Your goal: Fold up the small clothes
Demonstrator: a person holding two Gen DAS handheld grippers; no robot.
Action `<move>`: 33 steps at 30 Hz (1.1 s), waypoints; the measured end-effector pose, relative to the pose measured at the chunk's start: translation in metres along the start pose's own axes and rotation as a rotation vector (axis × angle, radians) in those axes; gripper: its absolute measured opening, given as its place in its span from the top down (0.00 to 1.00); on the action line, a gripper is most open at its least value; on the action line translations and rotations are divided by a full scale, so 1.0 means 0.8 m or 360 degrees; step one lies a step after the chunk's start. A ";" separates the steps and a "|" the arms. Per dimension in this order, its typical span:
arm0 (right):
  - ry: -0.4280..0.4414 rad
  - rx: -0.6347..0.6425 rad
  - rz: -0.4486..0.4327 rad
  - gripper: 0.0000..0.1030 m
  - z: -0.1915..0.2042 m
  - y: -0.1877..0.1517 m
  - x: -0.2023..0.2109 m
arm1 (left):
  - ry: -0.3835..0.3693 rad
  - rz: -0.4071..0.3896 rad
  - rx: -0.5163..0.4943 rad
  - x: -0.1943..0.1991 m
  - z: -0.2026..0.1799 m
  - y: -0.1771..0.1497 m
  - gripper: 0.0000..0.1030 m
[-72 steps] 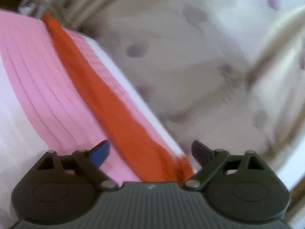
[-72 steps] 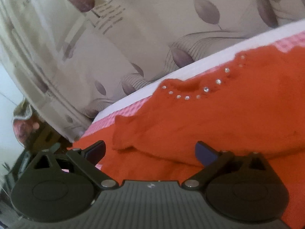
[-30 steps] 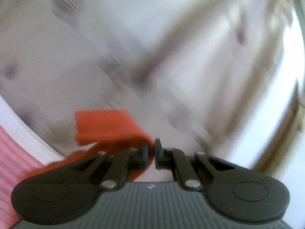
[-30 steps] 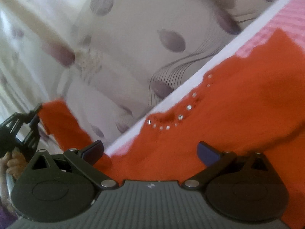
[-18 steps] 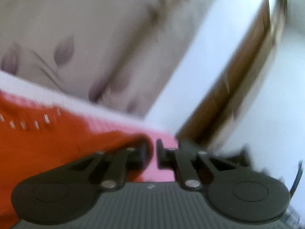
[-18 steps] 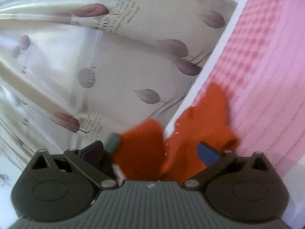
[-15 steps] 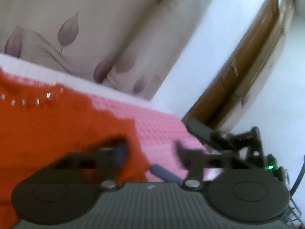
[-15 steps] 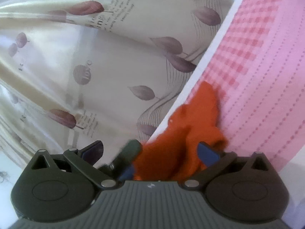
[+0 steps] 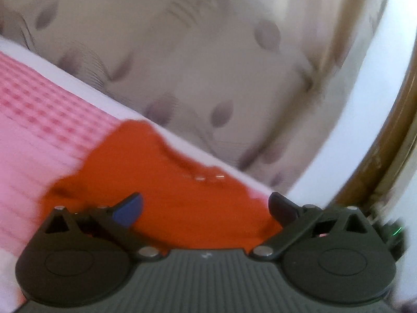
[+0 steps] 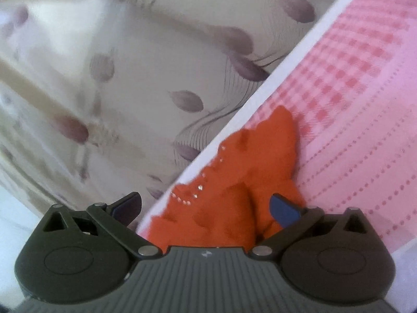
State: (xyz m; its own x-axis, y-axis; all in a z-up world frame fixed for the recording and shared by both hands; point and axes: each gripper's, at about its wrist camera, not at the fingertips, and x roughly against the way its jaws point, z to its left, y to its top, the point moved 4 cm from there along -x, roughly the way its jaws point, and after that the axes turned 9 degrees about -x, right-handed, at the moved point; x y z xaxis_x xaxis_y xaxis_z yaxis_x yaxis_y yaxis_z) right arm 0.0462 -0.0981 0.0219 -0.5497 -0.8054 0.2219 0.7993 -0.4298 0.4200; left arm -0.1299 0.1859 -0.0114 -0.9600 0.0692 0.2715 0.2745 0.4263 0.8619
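The small orange knit top with a row of sparkly studs at its neckline (image 9: 169,190) lies bunched on the pink checked bedsheet (image 9: 39,120), close to the sheet's white edge by the leaf-print curtain (image 9: 198,60). My left tool (image 9: 206,207) is opening with nothing pinched, so the fold can settle. My right tool (image 10: 206,207) hangs released just above the top, ready for the next fold.

The near edge of the rumpled orange knit top (image 9: 166,198) disappears behind the dark gripper body; motion blur smears the leaf-printed beige curtain (image 9: 208,60) beyond that top, its studs tiny streaks.
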 end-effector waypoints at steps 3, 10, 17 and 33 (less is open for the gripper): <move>-0.0144 0.0332 -0.0069 0.00 0.038 -0.016 0.008 | -0.0060 -0.0060 0.0275 0.002 0.031 -0.004 0.00; -0.0635 0.1205 0.0069 0.13 0.063 -0.116 -0.036 | -0.0024 -0.0069 0.0269 0.005 0.035 -0.009 0.00; -0.0712 0.0940 -0.0125 0.61 0.054 -0.062 -0.035 | -0.0025 -0.0070 0.0284 0.005 0.036 -0.009 0.00; -0.0592 0.0547 -0.0298 0.01 0.039 -0.047 0.020 | -0.0023 -0.0071 0.0289 0.003 0.037 -0.010 0.00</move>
State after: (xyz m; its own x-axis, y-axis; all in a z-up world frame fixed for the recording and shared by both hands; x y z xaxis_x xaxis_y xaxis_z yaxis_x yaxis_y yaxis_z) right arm 0.0000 -0.0822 0.0369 -0.7738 -0.5023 0.3859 0.5881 -0.3436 0.7322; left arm -0.1361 0.2099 -0.0301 -0.9720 0.0592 0.2274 0.2184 0.5851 0.7810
